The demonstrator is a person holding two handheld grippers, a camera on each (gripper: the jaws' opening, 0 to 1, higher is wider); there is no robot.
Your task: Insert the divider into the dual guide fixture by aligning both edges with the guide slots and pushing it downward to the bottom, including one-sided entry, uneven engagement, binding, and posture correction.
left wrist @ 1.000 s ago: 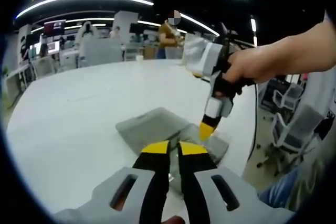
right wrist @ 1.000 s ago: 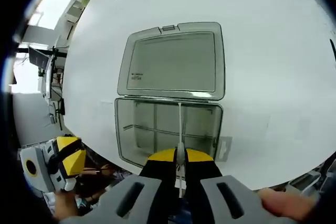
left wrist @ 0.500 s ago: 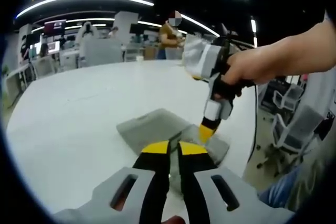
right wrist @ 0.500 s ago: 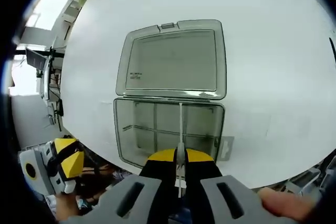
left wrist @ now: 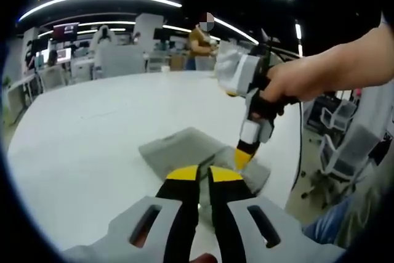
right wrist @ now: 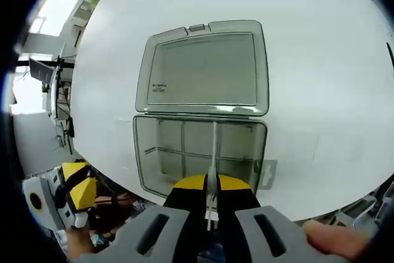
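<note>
Clear plastic box (right wrist: 200, 152) sits open on the white table (right wrist: 320, 60), lid (right wrist: 203, 69) folded flat beyond it, fixed dividers already crossing the tray. Right gripper (right wrist: 211, 184) is nipped tight on the top edge of the thin divider (right wrist: 213, 146), which stands on edge over the tray's mid-right section, running from the jaws toward the hinge. Vs 1 s ago the box reads a touch bigger and the divider line sits slightly further right in the right gripper view, so prob. the hand has crept down/forward a little; no big travel. Can't tell if both divider ends are in their guide slots or just one, too fine to see. Judgement: insertion is in progress, not bottomed, worth a tilt check before pushing harder in case it binds.

Left gripper (left wrist: 204, 173) has jaws nearly together w/ only a slim gap, nothing seen in it; it hovers just short of the box's near edge. In the left gripper view the right gripper (left wrist: 244, 157) points down into the box (left wrist: 203, 155), a hand (left wrist: 295, 84) round its grip; barely moved since 1 s ago
</note>
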